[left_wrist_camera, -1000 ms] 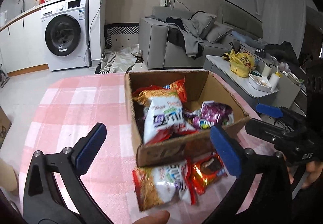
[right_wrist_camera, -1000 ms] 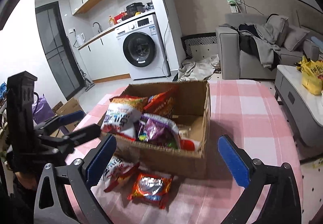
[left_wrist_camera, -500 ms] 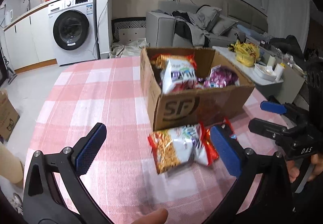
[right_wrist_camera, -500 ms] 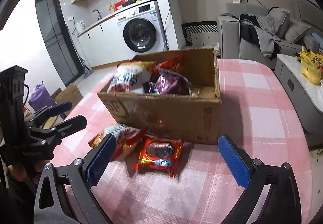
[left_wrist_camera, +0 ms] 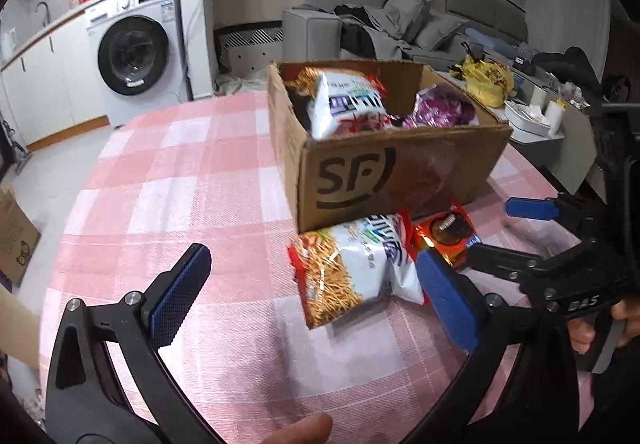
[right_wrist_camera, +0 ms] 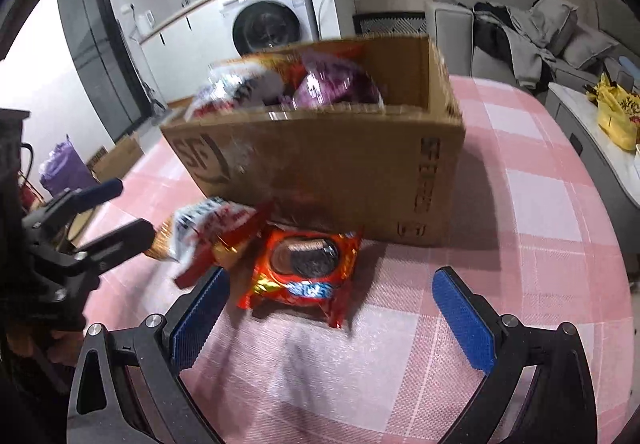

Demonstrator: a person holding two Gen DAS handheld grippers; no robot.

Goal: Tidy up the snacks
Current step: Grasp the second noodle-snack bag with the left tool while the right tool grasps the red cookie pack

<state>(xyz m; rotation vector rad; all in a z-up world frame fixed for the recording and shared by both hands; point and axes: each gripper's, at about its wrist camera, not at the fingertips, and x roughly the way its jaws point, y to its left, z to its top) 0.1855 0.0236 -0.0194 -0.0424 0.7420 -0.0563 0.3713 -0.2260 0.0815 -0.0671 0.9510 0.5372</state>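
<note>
Both pairs of fingers stand wide apart and hold nothing. The right gripper (right_wrist_camera: 332, 318) hangs just short of the orange cookie packet (right_wrist_camera: 304, 270), which lies flat on the bench (right_wrist_camera: 540, 244) against the box (right_wrist_camera: 340, 172). The left gripper (left_wrist_camera: 312, 296) faces the noodle bag (left_wrist_camera: 356, 268) beside it. The likely risk: slick foil may slide toward the box instead of being pinched, or the two grippers may collide, working so close together.

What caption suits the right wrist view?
Open right gripper faces an orange cookie packet lying before a cardboard box of snacks.
</note>
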